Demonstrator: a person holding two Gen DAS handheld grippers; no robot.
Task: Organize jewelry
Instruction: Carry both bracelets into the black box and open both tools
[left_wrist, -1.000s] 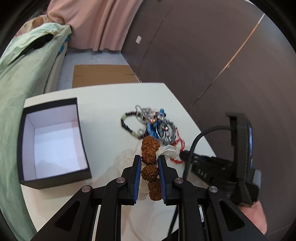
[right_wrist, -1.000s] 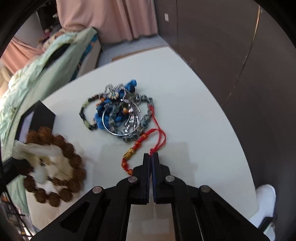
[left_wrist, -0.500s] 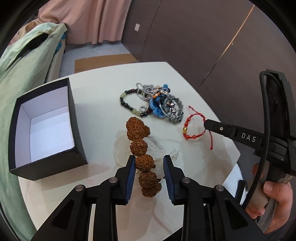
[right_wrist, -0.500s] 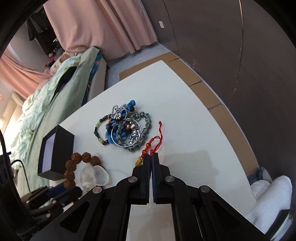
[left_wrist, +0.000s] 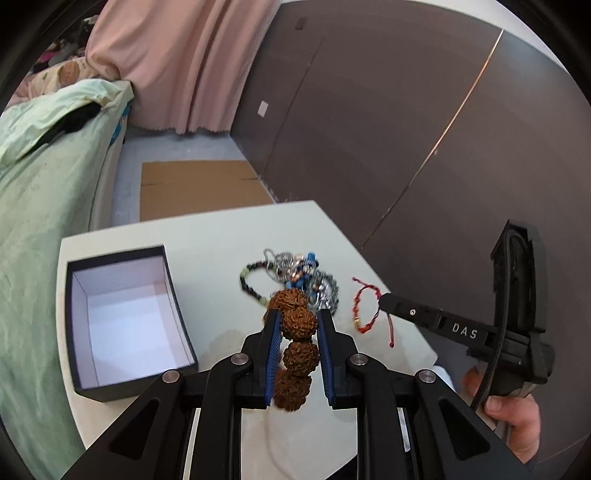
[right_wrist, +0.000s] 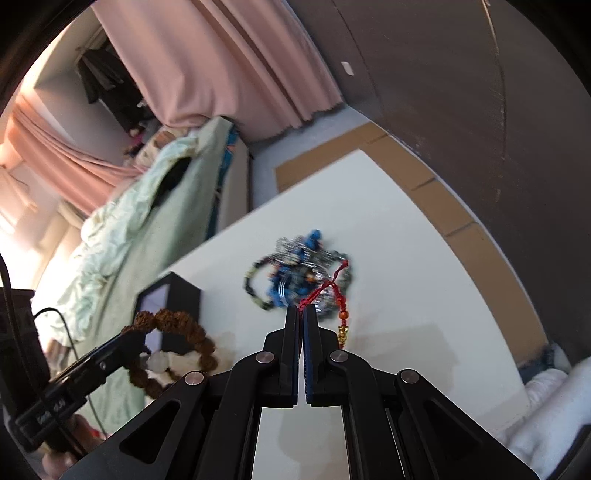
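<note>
Left gripper (left_wrist: 295, 325) closed on brown rough-bead bracelet (left_wrist: 295, 332), lifted clear of white table (left_wrist: 207, 240), just right of open black box (left_wrist: 122, 317). Right gripper (right_wrist: 303, 314) pinched fully together on red cord bracelet (right_wrist: 334, 291), cord with its gold charm dangling above the table, well right of the box. Tangled jewelry pile (left_wrist: 295, 277) left on the table, right of the box and beyond both grippers. Green bedding (left_wrist: 37, 184) left of the box.
</note>
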